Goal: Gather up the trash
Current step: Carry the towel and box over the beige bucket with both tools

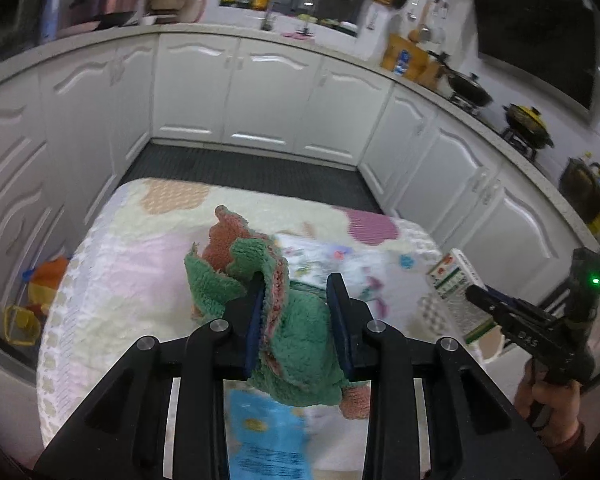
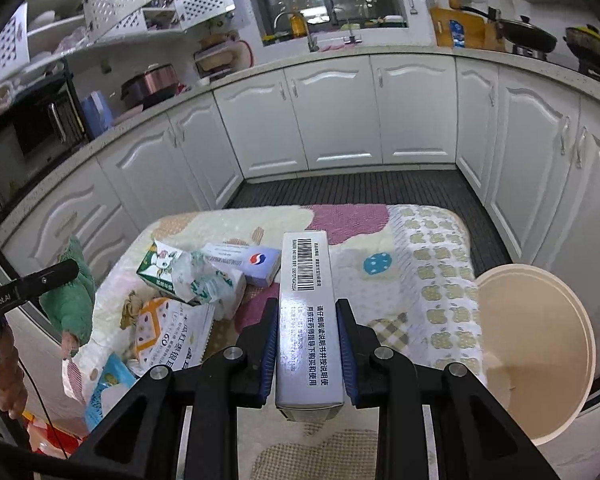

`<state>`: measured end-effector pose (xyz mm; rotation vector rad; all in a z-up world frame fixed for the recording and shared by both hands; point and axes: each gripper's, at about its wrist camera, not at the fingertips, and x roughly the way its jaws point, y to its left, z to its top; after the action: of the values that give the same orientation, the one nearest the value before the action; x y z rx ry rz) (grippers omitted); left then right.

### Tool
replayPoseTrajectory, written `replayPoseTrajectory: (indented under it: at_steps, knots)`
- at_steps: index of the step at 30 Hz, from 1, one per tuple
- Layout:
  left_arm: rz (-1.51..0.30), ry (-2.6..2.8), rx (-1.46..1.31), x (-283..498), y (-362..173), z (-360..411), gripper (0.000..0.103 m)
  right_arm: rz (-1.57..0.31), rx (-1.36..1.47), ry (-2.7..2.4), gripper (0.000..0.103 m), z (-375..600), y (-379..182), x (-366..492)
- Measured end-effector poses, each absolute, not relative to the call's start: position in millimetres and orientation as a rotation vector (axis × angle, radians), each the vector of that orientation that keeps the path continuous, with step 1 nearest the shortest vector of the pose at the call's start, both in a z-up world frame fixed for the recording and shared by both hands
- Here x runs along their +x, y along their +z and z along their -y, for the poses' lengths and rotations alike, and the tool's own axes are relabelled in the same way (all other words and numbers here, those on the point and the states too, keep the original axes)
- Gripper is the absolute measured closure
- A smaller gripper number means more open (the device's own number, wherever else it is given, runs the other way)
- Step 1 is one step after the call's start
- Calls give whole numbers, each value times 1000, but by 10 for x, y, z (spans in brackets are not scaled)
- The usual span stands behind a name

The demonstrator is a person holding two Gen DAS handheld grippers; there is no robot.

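My left gripper (image 1: pixel 298 288) is shut on a crumpled green and pink cloth (image 1: pixel 300 340) and holds it above the patterned table cover (image 1: pixel 140 264). My right gripper (image 2: pixel 307 312) is shut on a long white medicine box (image 2: pixel 308 320) with a barcode, held above the table. That box (image 1: pixel 458 292) and the right gripper (image 1: pixel 484 300) also show at the right of the left wrist view. The cloth (image 2: pixel 74 300) shows at the left of the right wrist view. A beige round bin (image 2: pixel 540 352) stands open at the table's right edge.
On the table lie a green and white carton (image 2: pixel 160 268), a crumpled plastic bottle (image 2: pixel 204 280), a white and purple tube box (image 2: pixel 244 264), a printed bag (image 2: pixel 172 332) and a blue packet (image 2: pixel 108 384). White kitchen cabinets (image 2: pixel 340 120) surround a dark floor mat (image 2: pixel 352 188).
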<state>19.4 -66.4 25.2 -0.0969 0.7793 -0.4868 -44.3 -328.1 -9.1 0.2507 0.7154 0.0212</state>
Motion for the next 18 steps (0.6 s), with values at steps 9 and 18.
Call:
replayPoseTrajectory:
  at_steps: [9, 18]
  knots:
    - [-837, -668, 20, -5, 381, 1778, 75, -704, 285, -104, 77, 3862, -79, -760]
    - [-877, -750, 114, -198, 230, 2916, 75, -732, 322, -249, 77, 4563, -262, -1093]
